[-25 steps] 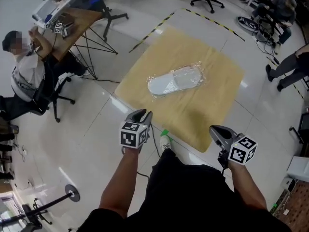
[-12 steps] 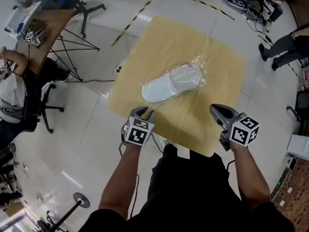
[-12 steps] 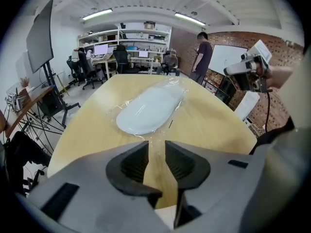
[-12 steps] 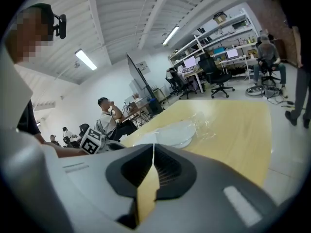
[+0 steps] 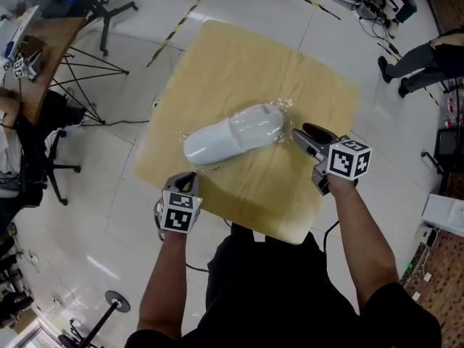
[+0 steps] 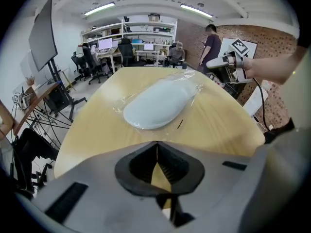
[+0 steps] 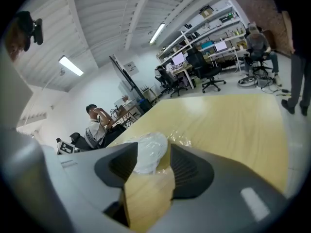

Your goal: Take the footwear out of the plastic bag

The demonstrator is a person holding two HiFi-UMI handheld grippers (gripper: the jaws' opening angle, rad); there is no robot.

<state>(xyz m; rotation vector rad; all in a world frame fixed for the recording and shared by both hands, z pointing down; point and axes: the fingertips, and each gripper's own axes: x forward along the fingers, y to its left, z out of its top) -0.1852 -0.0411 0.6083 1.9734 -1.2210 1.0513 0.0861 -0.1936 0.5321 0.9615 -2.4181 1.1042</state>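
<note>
A white slipper (image 5: 232, 138) lies sealed in a clear plastic bag on the square wooden table (image 5: 239, 56). In the left gripper view the slipper (image 6: 158, 103) rests a short way ahead of the jaws. My left gripper (image 5: 187, 178) hovers at the table's near left edge, short of the slipper's toe; its jaws (image 6: 156, 147) have closed with nothing between them. My right gripper (image 5: 299, 135) sits at the bag's right end. Its jaws are opening, and the crinkled bag end (image 7: 148, 152) shows in the gap just ahead of them, with the pads not pressing on it (image 7: 153, 168).
A wooden desk (image 5: 36, 56) on tripod legs and an office chair (image 5: 43, 169) stand to the left. A person (image 5: 428, 56) stands at the upper right. Yellow-black tape (image 5: 181, 24) marks the floor beyond the table. A round stand base (image 5: 112, 299) lies at lower left.
Both grippers have moved forward over the table. The right one has gone up to the bag's right end; the left one now hangs at the near edge.
</note>
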